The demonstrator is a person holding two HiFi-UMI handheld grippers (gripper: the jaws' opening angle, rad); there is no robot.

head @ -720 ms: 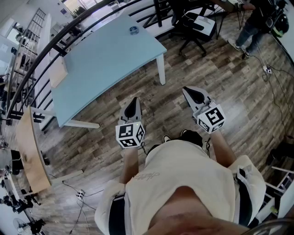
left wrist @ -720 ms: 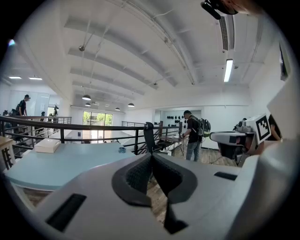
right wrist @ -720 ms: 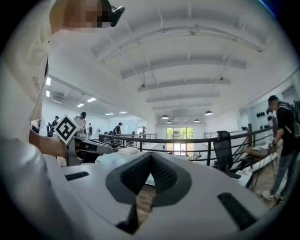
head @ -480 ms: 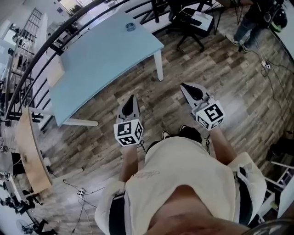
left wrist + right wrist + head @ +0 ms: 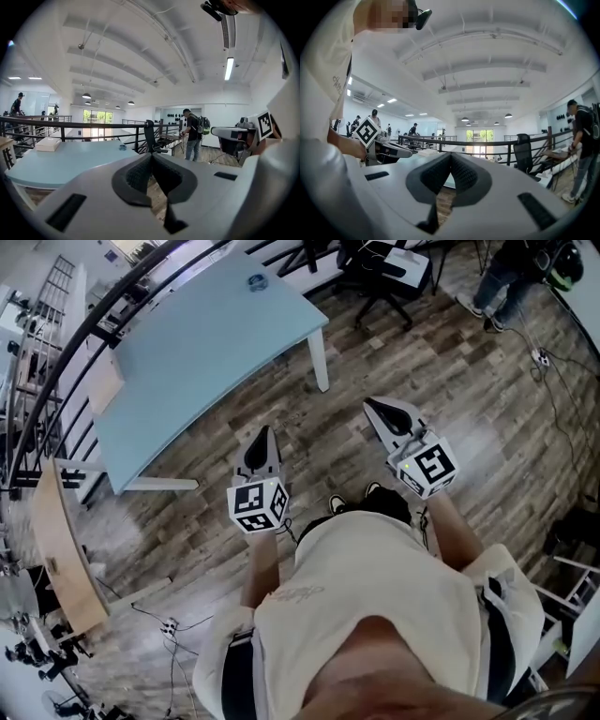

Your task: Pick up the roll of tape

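The roll of tape point(image 5: 255, 281) is a small bluish ring near the far edge of the light blue table point(image 5: 187, 371); the left gripper view shows the tape point(image 5: 122, 147) far ahead on that tabletop. My left gripper point(image 5: 262, 431) and right gripper point(image 5: 371, 405) are held side by side over the wooden floor, short of the table and well away from the roll. Both are shut with nothing between the jaws, as the left gripper point(image 5: 151, 155) and right gripper point(image 5: 451, 153) show in their own views.
A flat box point(image 5: 105, 390) lies at the table's left end. A black railing point(image 5: 84, 334) runs behind the table. An office chair point(image 5: 375, 277) and a standing person point(image 5: 511, 277) are at the far right. A wooden shelf point(image 5: 61, 549) and floor cables point(image 5: 169, 629) lie at my left.
In the head view the table, tape and both grippers have slid slightly up and left together. Both grippers stay shut and keep their distance from the table.
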